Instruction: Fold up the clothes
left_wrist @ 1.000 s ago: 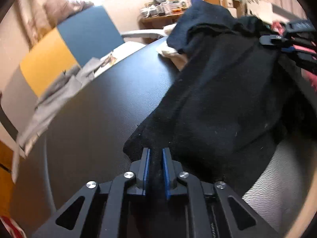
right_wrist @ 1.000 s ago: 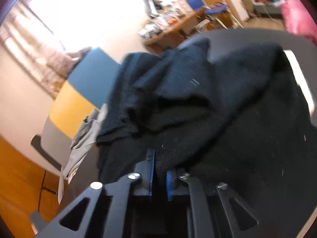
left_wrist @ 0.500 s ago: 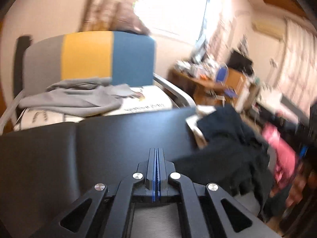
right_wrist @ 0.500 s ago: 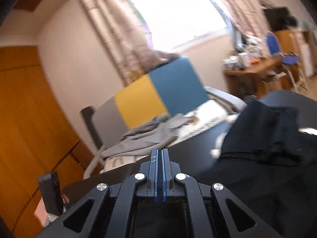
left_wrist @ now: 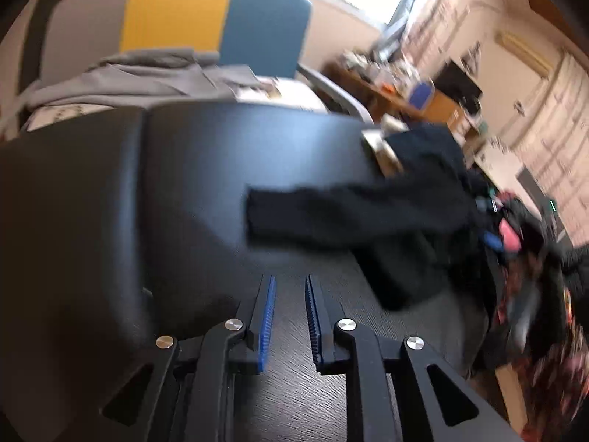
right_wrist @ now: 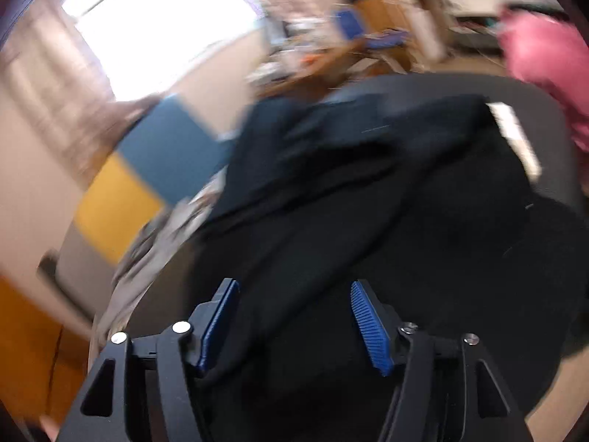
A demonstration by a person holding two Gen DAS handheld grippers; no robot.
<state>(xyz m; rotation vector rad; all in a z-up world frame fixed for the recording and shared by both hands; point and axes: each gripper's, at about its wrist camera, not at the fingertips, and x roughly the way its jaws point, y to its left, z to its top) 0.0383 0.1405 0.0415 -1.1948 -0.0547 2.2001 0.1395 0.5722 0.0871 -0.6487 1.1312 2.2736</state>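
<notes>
A black garment (left_wrist: 371,217) lies rumpled on the dark table (left_wrist: 191,191), stretching toward the right edge in the left wrist view. My left gripper (left_wrist: 289,287) hovers over bare tabletop in front of the cloth, its jaws opening with nothing between them. In the blurred right wrist view the same black garment (right_wrist: 368,202) fills the middle. My right gripper (right_wrist: 294,294) is right over it, jaws opening wide; the cloth lies under and between the blue pads (right_wrist: 368,324), which do not press on it.
A chair with a grey, yellow and blue back (left_wrist: 176,14) stands behind the table, with grey clothing (left_wrist: 140,81) draped on its seat. More clothes, pink and patterned (left_wrist: 522,258), pile at the table's right. A cluttered desk (left_wrist: 397,84) stands farther back.
Both grippers let go of the black garment, swung up and away shut, then came back down. Now the left is parting over bare table and the right stands wide over the cloth.
</notes>
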